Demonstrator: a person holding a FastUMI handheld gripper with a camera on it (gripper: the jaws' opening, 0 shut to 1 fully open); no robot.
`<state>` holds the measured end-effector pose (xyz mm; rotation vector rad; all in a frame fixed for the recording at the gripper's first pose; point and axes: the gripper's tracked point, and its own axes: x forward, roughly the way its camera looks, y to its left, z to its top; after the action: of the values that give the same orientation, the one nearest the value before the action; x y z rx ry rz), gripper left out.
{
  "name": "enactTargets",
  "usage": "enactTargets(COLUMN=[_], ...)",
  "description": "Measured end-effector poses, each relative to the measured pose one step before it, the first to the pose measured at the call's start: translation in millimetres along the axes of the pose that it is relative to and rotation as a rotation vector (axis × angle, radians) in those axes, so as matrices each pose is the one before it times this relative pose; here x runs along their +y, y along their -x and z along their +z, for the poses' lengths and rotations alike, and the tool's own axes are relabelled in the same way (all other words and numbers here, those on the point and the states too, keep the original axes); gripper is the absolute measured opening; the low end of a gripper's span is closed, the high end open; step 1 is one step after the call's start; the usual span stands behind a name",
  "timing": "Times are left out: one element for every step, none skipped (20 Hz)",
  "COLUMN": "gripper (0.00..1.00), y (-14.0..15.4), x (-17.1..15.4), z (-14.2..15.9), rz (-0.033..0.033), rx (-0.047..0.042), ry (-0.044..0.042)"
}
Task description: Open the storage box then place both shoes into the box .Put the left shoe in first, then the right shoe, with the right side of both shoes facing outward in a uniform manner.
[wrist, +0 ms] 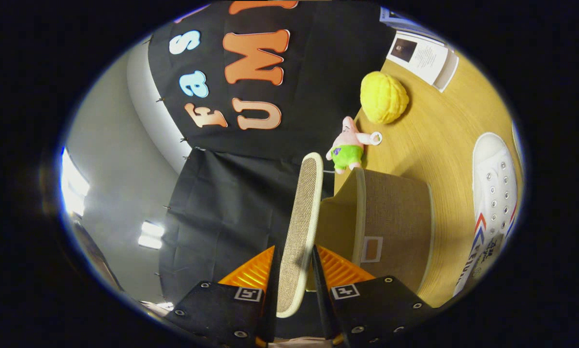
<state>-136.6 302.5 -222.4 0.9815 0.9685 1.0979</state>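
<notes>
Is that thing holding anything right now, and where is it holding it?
Yes: the gripper fingers pinch the storage box's beige-rimmed woven fabric lid by its near edge, lifted off the brown fabric box.

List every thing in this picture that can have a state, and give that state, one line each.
gripper: jaws shut on the lid.
lid: lifted clear of the box, held edge-on between the jaws.
storage box: open, no shoe visible inside.
white shoe: on the table beside the box, not yet packed.
pink plush toy: lying on the table beyond the box.

Your one camera rides the gripper point(294, 270), rolled sideways, looking along the fingers. It sits close on the box lid point(301, 227); table point(429, 140) beyond.
</notes>
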Motion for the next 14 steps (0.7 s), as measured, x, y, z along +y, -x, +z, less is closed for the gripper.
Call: enactTargets(gripper=[0.30,0.22,0.12,0.10,0.07,0.05,0.03,0.03,0.02,0.02,0.02,0.02,0.03,0.03], y=[-1.30,-4.87,-4.31,-5.25,-4.57,-6.04,-4.70,-3.30,-4.98,-4.35,-5.08,-6.28,-4.85,-6.25], x=[11.08,6.53,4.51,4.62,6.70,5.36,6.32,8.93,10.52,9.84,7.24,7.15,8.05,9.51], z=[-2.03,0.12,1.53,1.71,-3.85,-2.05,1.48,1.42,-1.61,-1.73,-3.66,-5.45,-5.86,-3.85], rz=[0.00313,-0.01211,-0.02243,-0.02019,-0.02195,-0.02661,-0.02451,-0.01623,-0.00980,-0.01078,-0.01690,-0.01426,-0.01409,-0.00064], rx=[-0.01187,-0.01265,-0.01916,-0.01605,0.00535,0.00033,-0.01632,-0.02205,-0.01900,-0.01551,-0.00779,0.00196,0.00472,-0.00310], ry=[0.01046,0.01358,0.02275,0.01566,-0.00453,-0.00695,-0.00299,0.00170,0.01516,0.01972,0.02278,0.03121,0.03117,0.01536])
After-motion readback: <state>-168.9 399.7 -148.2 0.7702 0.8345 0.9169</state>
